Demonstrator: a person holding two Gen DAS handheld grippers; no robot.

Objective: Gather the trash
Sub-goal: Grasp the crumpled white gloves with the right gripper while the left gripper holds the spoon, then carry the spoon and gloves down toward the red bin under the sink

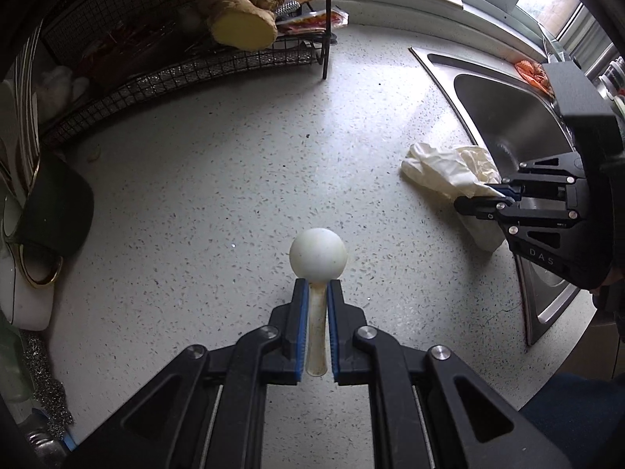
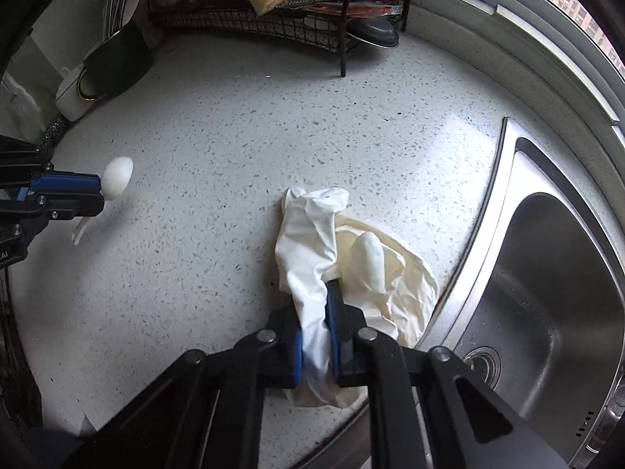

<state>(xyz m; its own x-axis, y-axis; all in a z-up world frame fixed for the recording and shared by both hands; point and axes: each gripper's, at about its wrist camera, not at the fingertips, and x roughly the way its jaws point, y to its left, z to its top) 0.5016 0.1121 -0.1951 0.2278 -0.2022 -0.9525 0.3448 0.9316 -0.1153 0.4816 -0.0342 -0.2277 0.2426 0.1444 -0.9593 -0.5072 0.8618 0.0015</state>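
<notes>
Left gripper (image 1: 317, 287) clamped on the stem of a white ball-headed plastic piece (image 1: 318, 255); the ball sticks out just past the fingertips, above the speckled counter (image 1: 218, 195). Right gripper (image 2: 317, 308) clenched on crumpled white gloves (image 2: 312, 242); the rest of the gloves trails ahead and to its right on the counter, against the sink rim (image 2: 504, 179). Far ahead of both: wire rack (image 1: 164, 74) with ginger (image 1: 242, 4). Dark cup (image 2: 117, 62) far ahead-left of the right gripper.
</notes>
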